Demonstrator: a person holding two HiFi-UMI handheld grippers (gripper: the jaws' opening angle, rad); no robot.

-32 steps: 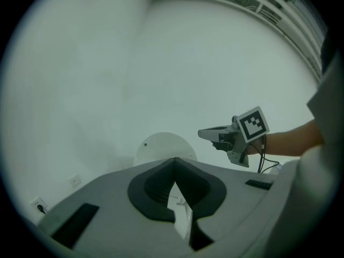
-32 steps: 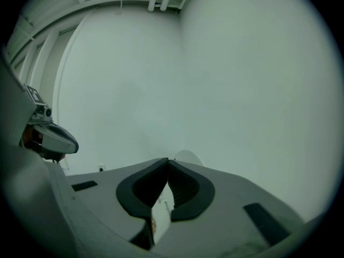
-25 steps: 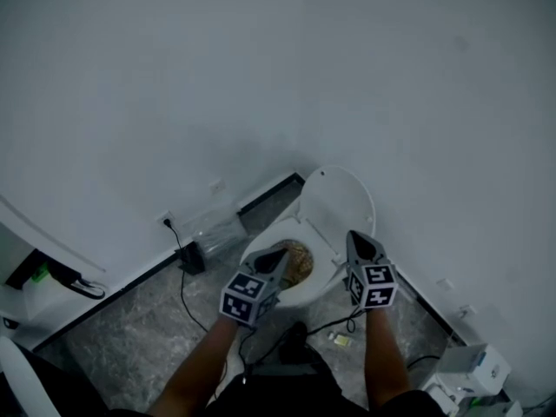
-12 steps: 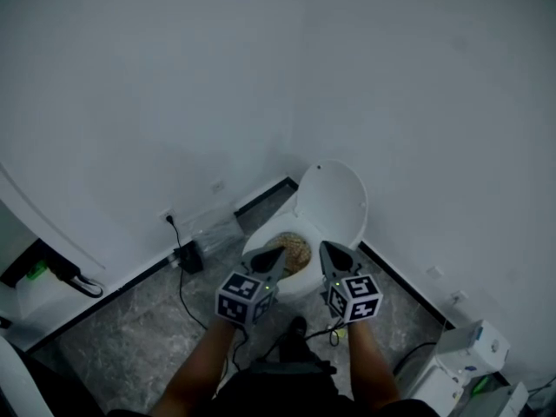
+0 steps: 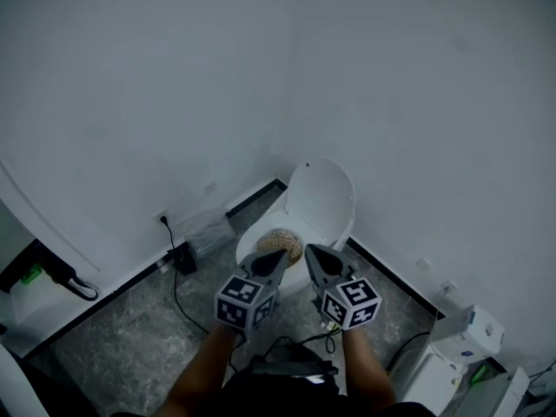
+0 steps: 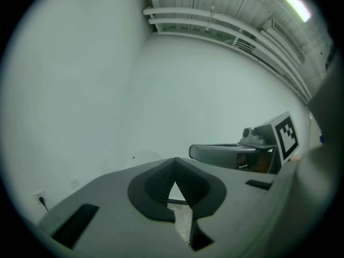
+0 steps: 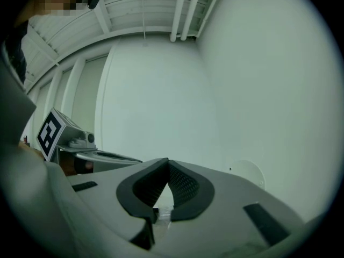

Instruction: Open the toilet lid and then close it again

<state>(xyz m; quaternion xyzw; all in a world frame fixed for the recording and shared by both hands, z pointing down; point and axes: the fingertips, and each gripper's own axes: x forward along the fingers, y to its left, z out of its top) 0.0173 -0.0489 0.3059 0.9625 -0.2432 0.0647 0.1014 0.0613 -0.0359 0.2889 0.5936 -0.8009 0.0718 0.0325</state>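
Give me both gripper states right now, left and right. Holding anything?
Left hand-held gripper: closed, nothing between the jaws.
Right hand-held gripper: closed, nothing between the jaws.

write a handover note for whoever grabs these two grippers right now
Left gripper: shut, empty, held in the air over the near edge of the toilet.
Right gripper: shut, empty, level beside the left one, touching nothing.
Toilet lid: raised, standing up by the wall. Seat is down and the bowl is uncovered.
Done: lid opened.
Left: bring the lid back down onto the seat.
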